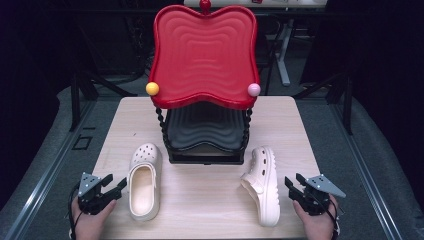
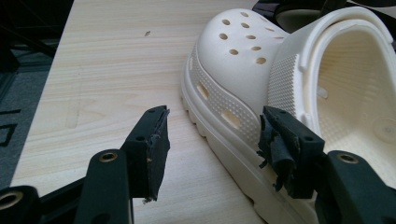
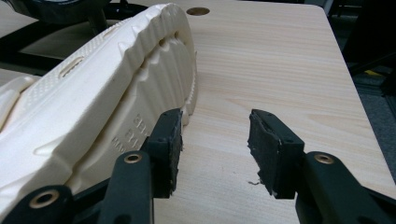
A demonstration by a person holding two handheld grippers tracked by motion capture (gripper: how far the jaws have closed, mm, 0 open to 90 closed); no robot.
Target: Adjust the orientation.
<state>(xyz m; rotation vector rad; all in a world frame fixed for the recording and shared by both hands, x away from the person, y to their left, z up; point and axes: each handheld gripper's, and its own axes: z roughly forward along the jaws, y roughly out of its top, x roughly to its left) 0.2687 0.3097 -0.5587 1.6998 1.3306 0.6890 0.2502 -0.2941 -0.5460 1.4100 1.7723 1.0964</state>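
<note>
High view, from left to right: the left gripper (image 1: 111, 188) sits low at the near left corner of the table (image 1: 210, 210), held in a hand (image 1: 89, 222), with its jaws spread and nothing between them. Just beside it, to the right, the left clog (image 1: 144, 181) stands upright on its sole, toe pointing away toward the rack. In the left gripper view the gripper (image 2: 212, 140) shows both pads free, the clog's (image 2: 261, 93) ribbed side and sole edge close ahead of the right jaw; whether that pad brushes the shoe I cannot tell.

At the middle of the table's far half stands a two-tier rack: a red tray (image 1: 204, 55) on top, with a yellow ball (image 1: 152, 88) and a pink ball (image 1: 254, 89) at its front corners, and a black tray (image 1: 204, 131) beneath.

Right of the rack, the right clog (image 1: 262, 184) lies tipped on its side. The right gripper (image 1: 294, 187) waits just beside it, jaws released and empty. In the right gripper view the gripper (image 3: 214, 140) looks along the clog's (image 3: 93, 112) treaded sole, which lies by its left jaw.
</note>
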